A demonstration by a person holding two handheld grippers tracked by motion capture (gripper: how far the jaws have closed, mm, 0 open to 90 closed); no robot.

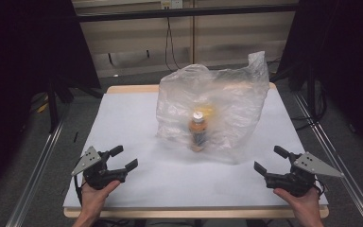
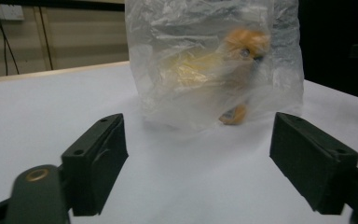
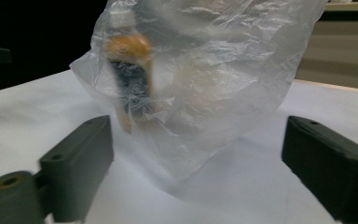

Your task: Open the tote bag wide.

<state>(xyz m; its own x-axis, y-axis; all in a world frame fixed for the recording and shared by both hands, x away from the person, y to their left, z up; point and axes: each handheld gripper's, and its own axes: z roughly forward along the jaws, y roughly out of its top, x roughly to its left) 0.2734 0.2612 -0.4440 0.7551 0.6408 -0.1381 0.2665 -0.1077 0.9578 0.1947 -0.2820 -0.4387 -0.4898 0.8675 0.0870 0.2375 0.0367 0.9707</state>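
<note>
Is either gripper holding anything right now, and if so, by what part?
Nothing is held. The left gripper and right gripper both stand open, short of the plastic bag with the bottle inside.

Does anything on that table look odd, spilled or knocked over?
Nothing spilled. The one oddity: a capped orange bottle stands upright inside a crumpled clear plastic bag that billows loosely around it. Both grippers, left and right, sit open and apart from it.

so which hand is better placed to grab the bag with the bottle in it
Left, though only slightly. The left gripper sits a bit nearer the plastic bag and the bottle inside than the right gripper. Both have open fingers, hold nothing, and point at the bag.
</note>
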